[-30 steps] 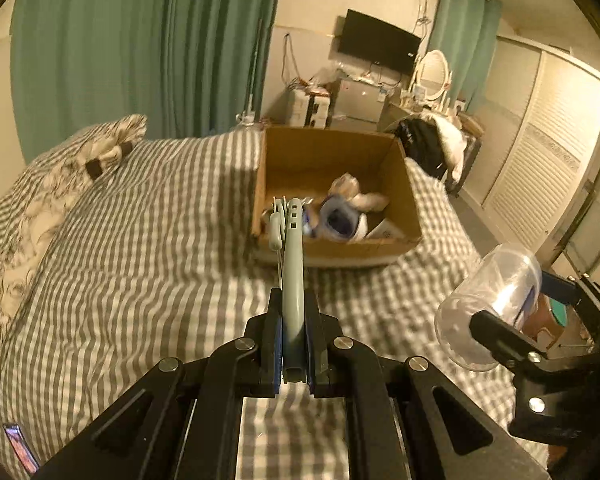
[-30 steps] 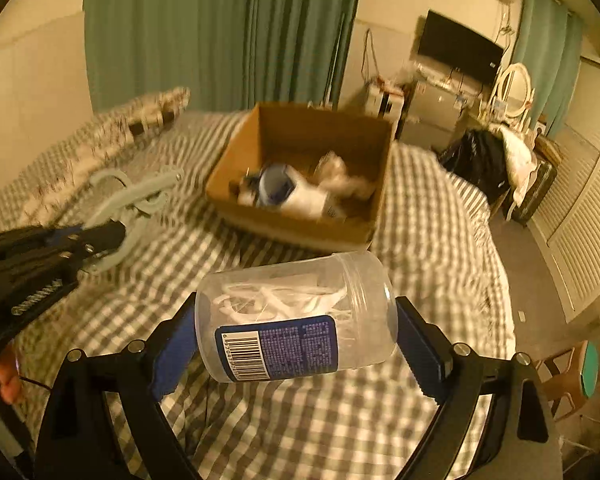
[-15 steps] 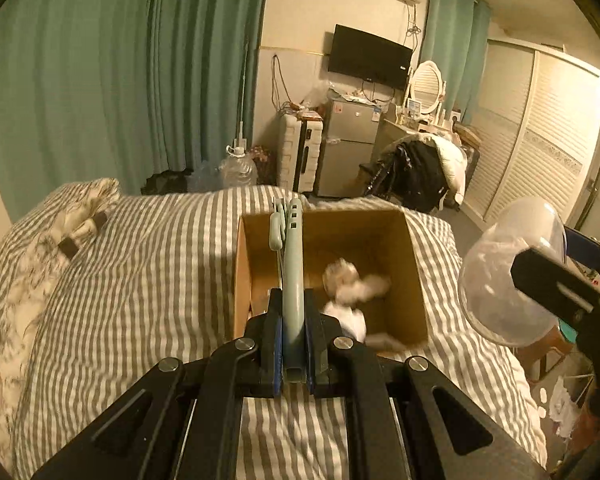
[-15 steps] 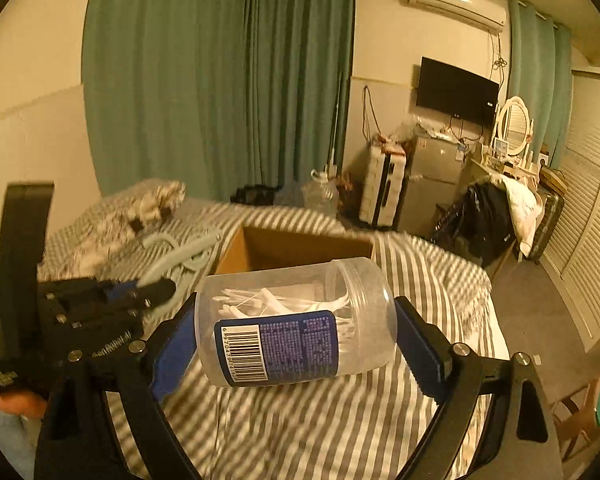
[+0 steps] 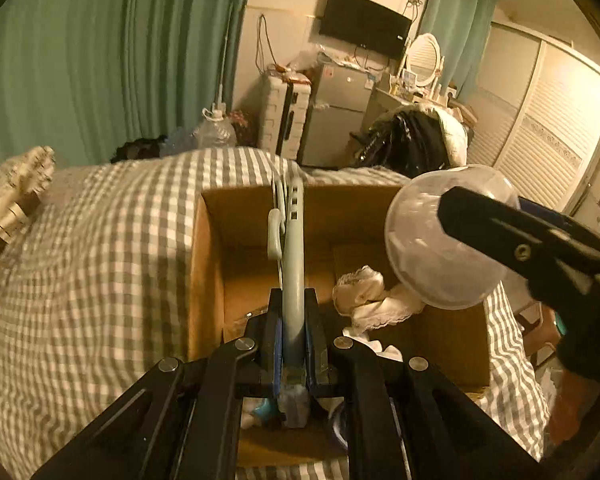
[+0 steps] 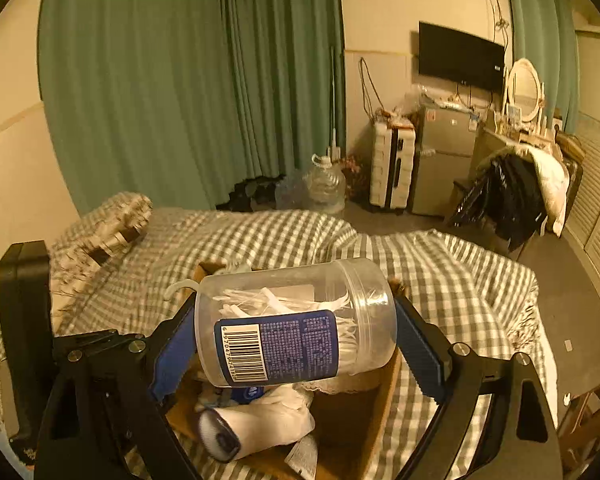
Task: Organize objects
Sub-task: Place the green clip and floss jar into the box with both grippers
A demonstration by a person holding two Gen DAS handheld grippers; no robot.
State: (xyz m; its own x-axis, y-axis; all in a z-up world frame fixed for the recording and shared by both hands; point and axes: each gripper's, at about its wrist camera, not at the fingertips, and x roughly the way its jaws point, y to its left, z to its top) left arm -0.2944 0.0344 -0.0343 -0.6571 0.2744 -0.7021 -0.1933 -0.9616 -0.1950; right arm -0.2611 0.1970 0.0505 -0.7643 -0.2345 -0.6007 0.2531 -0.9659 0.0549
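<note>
Checked bed (image 6: 440, 264); jar (image 6: 296, 320) between hand-held gripper (image 6: 296, 344) pads.

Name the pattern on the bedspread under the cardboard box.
Grey-and-white check on the bedspread; clearest in the left wrist view.

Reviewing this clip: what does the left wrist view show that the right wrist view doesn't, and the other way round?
Only the left wrist view shows the left gripper shut on a pale blue hanger over the box.

Only the right wrist view shows the jar's barcode label, the white sticks inside it, and a white bottle lying in the box.

Both show the clear jar clamped in the right gripper, the cardboard box, and the checked bedspread.
</note>
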